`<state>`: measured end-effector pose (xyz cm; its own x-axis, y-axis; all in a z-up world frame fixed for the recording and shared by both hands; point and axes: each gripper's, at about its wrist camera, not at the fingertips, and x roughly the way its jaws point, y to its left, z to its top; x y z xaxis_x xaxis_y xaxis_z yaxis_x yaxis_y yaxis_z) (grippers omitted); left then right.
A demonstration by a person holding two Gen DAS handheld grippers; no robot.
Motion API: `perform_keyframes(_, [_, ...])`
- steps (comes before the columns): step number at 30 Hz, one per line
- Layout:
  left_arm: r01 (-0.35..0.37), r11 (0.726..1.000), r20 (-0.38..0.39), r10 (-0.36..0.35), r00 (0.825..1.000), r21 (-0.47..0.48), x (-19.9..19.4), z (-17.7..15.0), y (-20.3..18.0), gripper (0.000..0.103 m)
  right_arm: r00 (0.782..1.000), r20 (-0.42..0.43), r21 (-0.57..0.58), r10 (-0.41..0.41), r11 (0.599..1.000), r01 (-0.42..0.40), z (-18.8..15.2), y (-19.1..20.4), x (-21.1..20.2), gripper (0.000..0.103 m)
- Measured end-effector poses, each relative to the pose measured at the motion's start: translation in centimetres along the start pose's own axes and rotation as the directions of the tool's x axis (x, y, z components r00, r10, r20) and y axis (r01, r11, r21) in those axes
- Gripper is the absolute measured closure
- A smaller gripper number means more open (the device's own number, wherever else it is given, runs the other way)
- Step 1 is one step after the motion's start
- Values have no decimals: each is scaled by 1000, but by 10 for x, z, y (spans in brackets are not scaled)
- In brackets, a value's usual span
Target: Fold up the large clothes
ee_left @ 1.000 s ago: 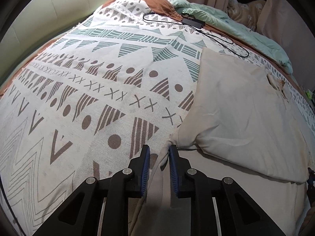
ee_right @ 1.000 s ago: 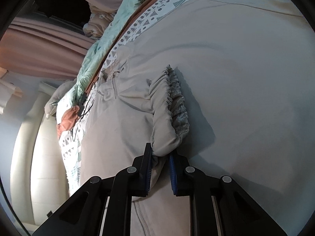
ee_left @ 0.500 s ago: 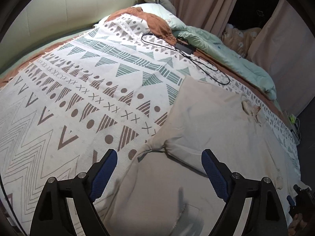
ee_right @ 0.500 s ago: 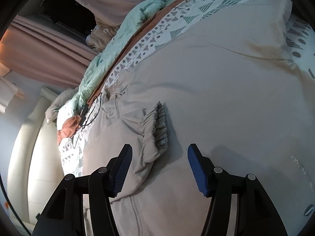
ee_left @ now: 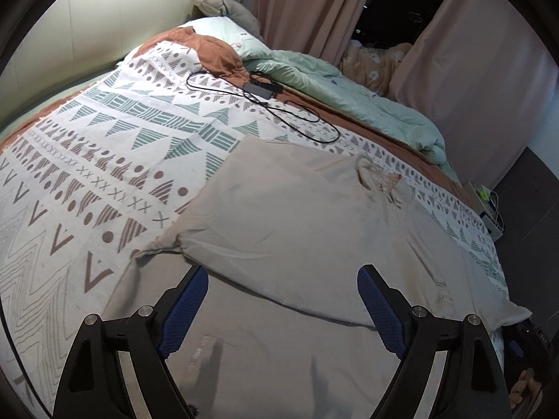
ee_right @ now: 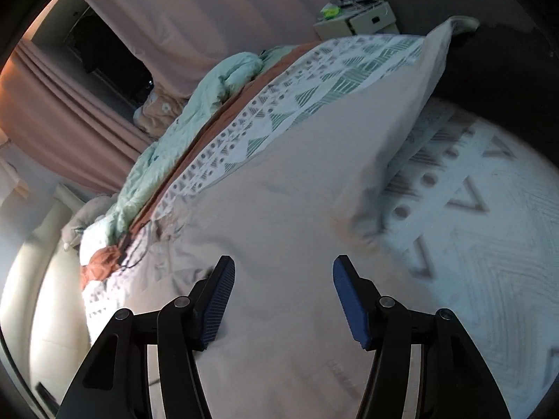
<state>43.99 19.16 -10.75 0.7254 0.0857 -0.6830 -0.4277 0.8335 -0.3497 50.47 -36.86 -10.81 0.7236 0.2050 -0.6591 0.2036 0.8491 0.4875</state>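
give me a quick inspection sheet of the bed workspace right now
surface: patterned bedspread over the bed
job's things: beige garment spread flat, one side folded over
clutter: mint duvet bunched along the far edge, rust blanket
grippers: left gripper open, empty; right gripper open, empty, above the garment
cables: black power adapter with its looped cord on the bedspread
surroundings: pink curtains, cream headboard

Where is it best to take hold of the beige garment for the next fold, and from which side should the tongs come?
Probably the bunched corner at the beige garment's left edge, where cloth puckers up off the patterned blanket. Bring the open left tongs in from the left, over the blanket.
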Motion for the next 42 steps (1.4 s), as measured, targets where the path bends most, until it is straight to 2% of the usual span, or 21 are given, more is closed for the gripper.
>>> perform_keyframes(10, [94, 989, -64, -87, 994, 113, 33, -27, -88, 15, 995, 60, -43, -80, 996, 82, 50, -53, -37, 44])
perform_keyframes(16, [122, 976, -98, -105, 990, 178, 51, -44, -121, 15, 990, 91, -44, -110, 992, 115, 82, -77, -42, 44])
perform_keyframes(25, [92, 975, -104, -72, 992, 201, 73, -54, -129, 15, 984, 141, -8, -113, 993, 115, 121, -103, -26, 44])
perform_keyframes(27, [80, 975, -104, -59, 993, 209, 77, -55, -129, 15, 983, 151, -5, -108, 994, 110, 126, -105, -18, 49])
perform_keyframes(29, [71, 974, -101, -50, 994, 214, 78, -56, -128, 15, 982, 156, 3, -101, 995, 102, 131, -108, -9, 59])
perform_keyframes(31, [61, 974, -98, -41, 994, 218, 79, -56, -127, 15, 979, 172, 22, -108, 994, 106, 134, -112, -3, 63])
perform_keyframes(35, [48, 975, -104, -25, 994, 218, 83, -56, -125, 15, 966, 226, 62, -126, 991, 115, 138, -121, 2, 63])
perform_keyframes(39, [40, 973, -111, -15, 994, 227, 87, -57, -125, 15, 967, 220, 66, -133, 990, 121, 146, -124, 14, 65])
perform_keyframes(42, [34, 971, -114, -7, 993, 238, 89, -58, -126, 15, 963, 219, 67, -155, 987, 143, 151, -125, 20, 75])
